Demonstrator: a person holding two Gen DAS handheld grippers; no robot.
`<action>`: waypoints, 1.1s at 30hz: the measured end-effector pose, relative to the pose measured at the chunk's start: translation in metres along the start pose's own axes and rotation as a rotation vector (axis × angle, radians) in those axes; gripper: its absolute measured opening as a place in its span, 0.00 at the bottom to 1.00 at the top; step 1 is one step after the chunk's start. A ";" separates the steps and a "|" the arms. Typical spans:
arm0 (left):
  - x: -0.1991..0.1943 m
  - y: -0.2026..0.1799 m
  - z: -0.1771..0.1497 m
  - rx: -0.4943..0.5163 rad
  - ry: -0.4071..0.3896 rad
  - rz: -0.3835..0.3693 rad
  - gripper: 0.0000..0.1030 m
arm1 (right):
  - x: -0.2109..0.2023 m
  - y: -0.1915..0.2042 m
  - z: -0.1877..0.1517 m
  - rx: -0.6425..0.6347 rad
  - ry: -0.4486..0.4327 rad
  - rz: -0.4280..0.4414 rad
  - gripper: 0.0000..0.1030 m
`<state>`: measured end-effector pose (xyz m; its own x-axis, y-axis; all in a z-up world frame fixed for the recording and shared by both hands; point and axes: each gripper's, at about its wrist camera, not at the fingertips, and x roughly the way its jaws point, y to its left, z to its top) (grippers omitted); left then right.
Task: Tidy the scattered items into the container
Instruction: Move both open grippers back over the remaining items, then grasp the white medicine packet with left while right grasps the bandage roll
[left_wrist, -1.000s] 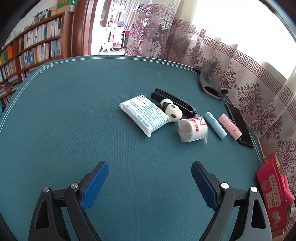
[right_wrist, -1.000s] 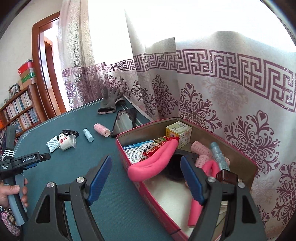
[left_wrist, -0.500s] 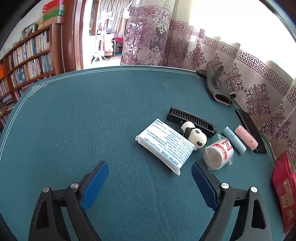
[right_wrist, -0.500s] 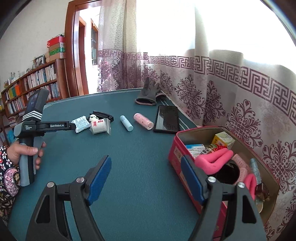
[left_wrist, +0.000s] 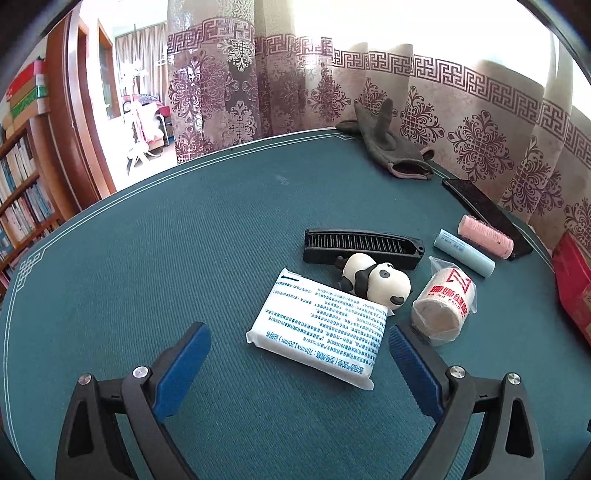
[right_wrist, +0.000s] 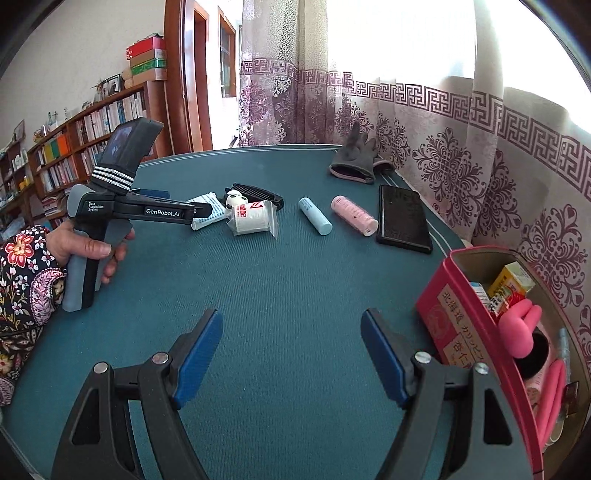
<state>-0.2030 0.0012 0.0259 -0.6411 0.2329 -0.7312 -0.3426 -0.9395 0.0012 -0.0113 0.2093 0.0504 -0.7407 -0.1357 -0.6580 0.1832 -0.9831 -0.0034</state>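
My left gripper (left_wrist: 297, 365) hangs just short of a white printed packet (left_wrist: 319, 328), jaws opening and empty; the packet's near end lies between the tips. Behind it rest a panda toy (left_wrist: 375, 282), a black comb (left_wrist: 364, 249), a wrapped gauze roll (left_wrist: 443, 306), a pale blue tube (left_wrist: 463, 253) and a pink roller (left_wrist: 485, 236). My right gripper (right_wrist: 291, 354) is open and empty over bare cloth, left of the red tin (right_wrist: 454, 332), which holds pink items and small boxes. The gauze roll (right_wrist: 251, 219), blue tube (right_wrist: 314, 216) and pink roller (right_wrist: 352, 216) lie farther back.
A black phone (right_wrist: 402, 218) and a grey glove (right_wrist: 354, 158) lie by the curtain along the table's right side. The person's hand (right_wrist: 88, 251) holds the left gripper's handle at the left. Bookshelves stand beyond the green table (left_wrist: 166, 240).
Both views have swung left and rolled. The left gripper has closed in on the white packet and opened slightly wider. The right gripper has left the tin, which now sits at its right.
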 end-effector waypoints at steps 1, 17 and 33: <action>0.004 0.000 0.001 0.006 0.011 -0.002 0.95 | 0.002 -0.001 0.000 0.004 0.007 0.002 0.78; 0.014 -0.001 -0.003 -0.034 0.062 0.035 0.76 | 0.043 0.011 0.014 -0.014 0.070 0.042 0.78; -0.009 0.000 -0.032 -0.176 0.047 0.110 0.76 | 0.119 0.028 0.072 -0.048 0.054 0.047 0.78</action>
<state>-0.1751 -0.0095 0.0105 -0.6341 0.1187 -0.7641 -0.1445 -0.9889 -0.0337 -0.1404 0.1571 0.0260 -0.6949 -0.1740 -0.6977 0.2491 -0.9685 -0.0066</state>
